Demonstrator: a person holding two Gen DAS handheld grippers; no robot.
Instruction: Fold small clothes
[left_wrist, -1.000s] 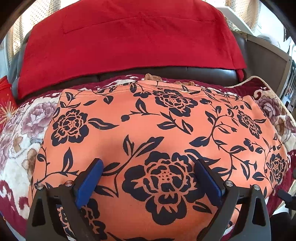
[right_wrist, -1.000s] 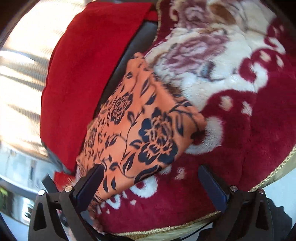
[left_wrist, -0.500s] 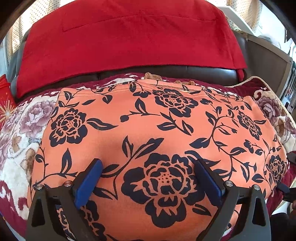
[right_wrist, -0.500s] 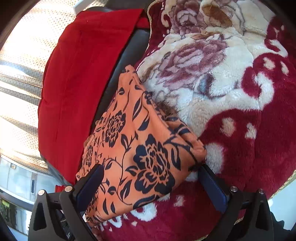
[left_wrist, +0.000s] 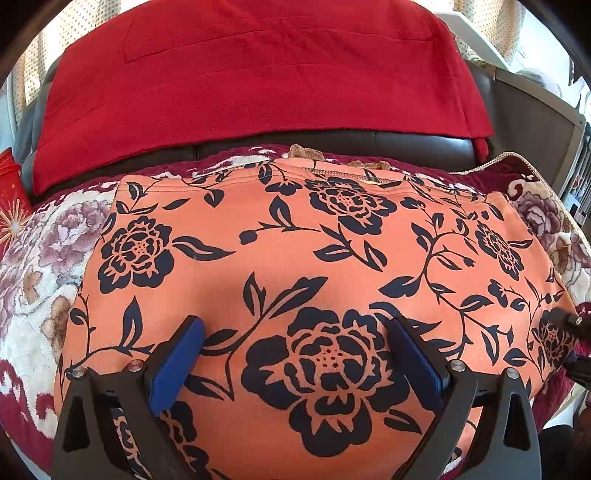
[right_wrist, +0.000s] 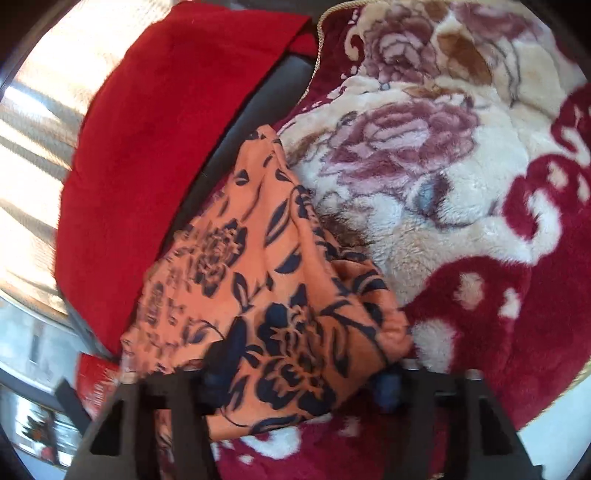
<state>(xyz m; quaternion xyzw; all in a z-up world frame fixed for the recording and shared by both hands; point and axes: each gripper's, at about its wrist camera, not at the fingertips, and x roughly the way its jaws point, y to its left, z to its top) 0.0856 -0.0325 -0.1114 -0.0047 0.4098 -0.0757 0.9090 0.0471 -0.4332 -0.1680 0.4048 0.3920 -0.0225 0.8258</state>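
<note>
I hold left claw (left_wrist: 295, 350) spread wide above the garment (left_wrist: 295, 251) | right claw (right_wrist: 299, 373) apart, straddling its corner | garment flat on blanket (right_wrist: 461, 184)

Left gripper (left_wrist: 295, 347) jaws wide apart; right gripper (right_wrist: 303, 373) jaws spread, blurred.

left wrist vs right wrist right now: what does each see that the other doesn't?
Left wrist only: the orange floral garment's whole top face, spread flat, its stitched far hem, and the open left gripper over it.

Right wrist only: the garment's right end, edge-on, between the open fingers of the right gripper, with a broad stretch of bare floral blanket beyond. That view is motion-blurred.

Both: garment, blanket, red cloth over the dark sofa back.
</note>
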